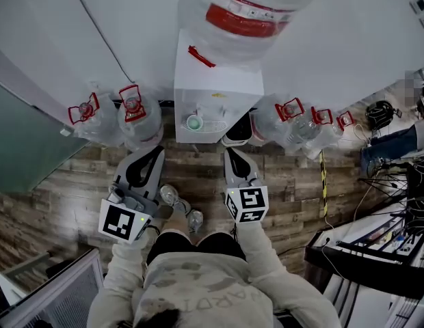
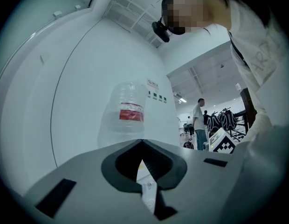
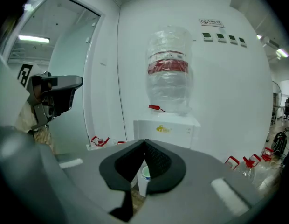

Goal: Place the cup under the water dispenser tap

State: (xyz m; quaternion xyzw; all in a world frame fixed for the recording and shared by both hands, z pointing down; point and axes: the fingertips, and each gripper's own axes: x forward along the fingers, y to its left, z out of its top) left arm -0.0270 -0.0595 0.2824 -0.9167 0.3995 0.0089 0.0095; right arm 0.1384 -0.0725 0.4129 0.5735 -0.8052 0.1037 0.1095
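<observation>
There is one white box-shaped water dispenser (image 1: 215, 91), one large clear plastic bottle with a red label (image 1: 246, 12) and one small green-rimmed cup (image 1: 193, 122). Five clear floor bottles with red handles (image 1: 140, 121) stand by, two left and three right. Two grey grippers show: left gripper (image 1: 152, 153), right gripper (image 1: 234, 153).

A white box-shaped water dispenser (image 1: 215, 91) stood on the wood-plank floor (image 1: 61, 190) against the white wall (image 1: 130, 33), with a large clear plastic bottle (image 1: 246, 12) on top of it. A small round pale cup (image 1: 193, 122) sat in the dispenser's recess, toward its left side. Clear plastic jugs with red handles (image 1: 133, 118) stood on the floor left of the dispenser, and further jugs (image 1: 294, 125) right of it. The left tool (image 1: 156, 150) and right tool (image 1: 230, 152) were side by side before the dispenser, apart from it.
</observation>
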